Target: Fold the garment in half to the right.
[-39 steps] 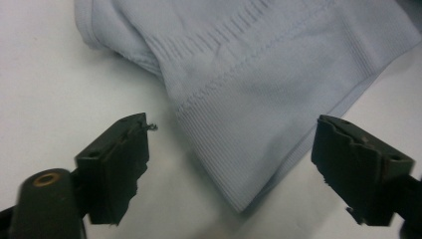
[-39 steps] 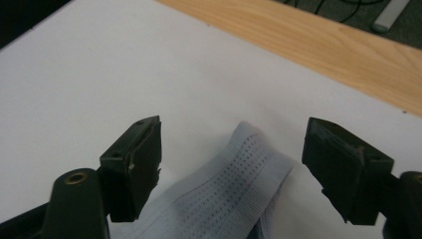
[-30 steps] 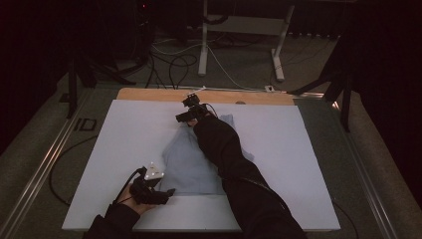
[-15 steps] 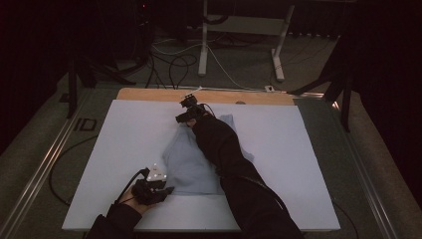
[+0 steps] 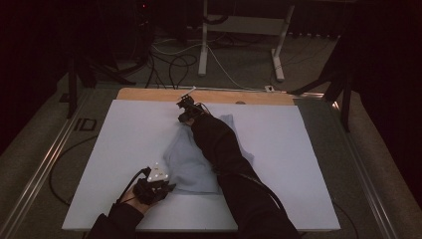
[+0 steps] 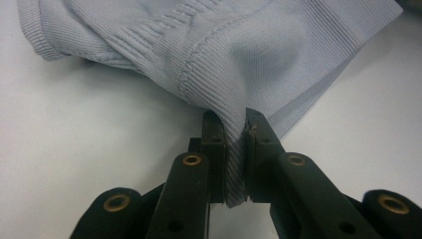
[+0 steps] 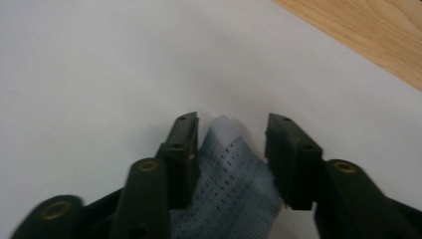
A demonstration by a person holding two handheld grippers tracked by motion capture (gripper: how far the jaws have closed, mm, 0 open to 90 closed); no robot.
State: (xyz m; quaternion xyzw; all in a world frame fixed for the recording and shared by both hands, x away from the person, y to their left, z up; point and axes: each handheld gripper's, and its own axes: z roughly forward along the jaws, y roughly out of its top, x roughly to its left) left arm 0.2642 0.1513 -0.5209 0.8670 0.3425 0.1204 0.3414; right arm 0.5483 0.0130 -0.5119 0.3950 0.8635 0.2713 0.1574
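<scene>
Cloth (image 5: 199, 162): pale blue ribbed knit garment, crumpled; lies at the centre of the high view on the white table cover (image 5: 308, 149), running from lower centre up toward the upper middle; part of it is hidden under the person's right sleeve (image 5: 224, 149).

Left gripper (image 5: 166, 186): lower left of the high view, at the cloth's near left corner; in the left gripper view (image 6: 235, 149) its jaws are clamped tight on a ribbed fold of the cloth (image 6: 239, 55), which bunches up between the pads and spreads across the upper half of that frame; the white cover shows to either side.

Right gripper (image 5: 185, 107): upper centre of the high view, at the cloth's far end, close to the bare wooden strip (image 5: 149, 94) along the table's far edge; in the right gripper view (image 7: 231, 144) the jaws stand partly apart and have just been closing; a perforated blue corner of the cloth (image 7: 231, 174) lies between them, touching the left pad, with a gap at the right pad; not yet pinched; wooden strip (image 7: 368, 35) at the upper right of that frame.

Surroundings: grey floor with cables (image 5: 174, 59) and a white stand (image 5: 204, 40) beyond the table, upper part of the high view.
</scene>
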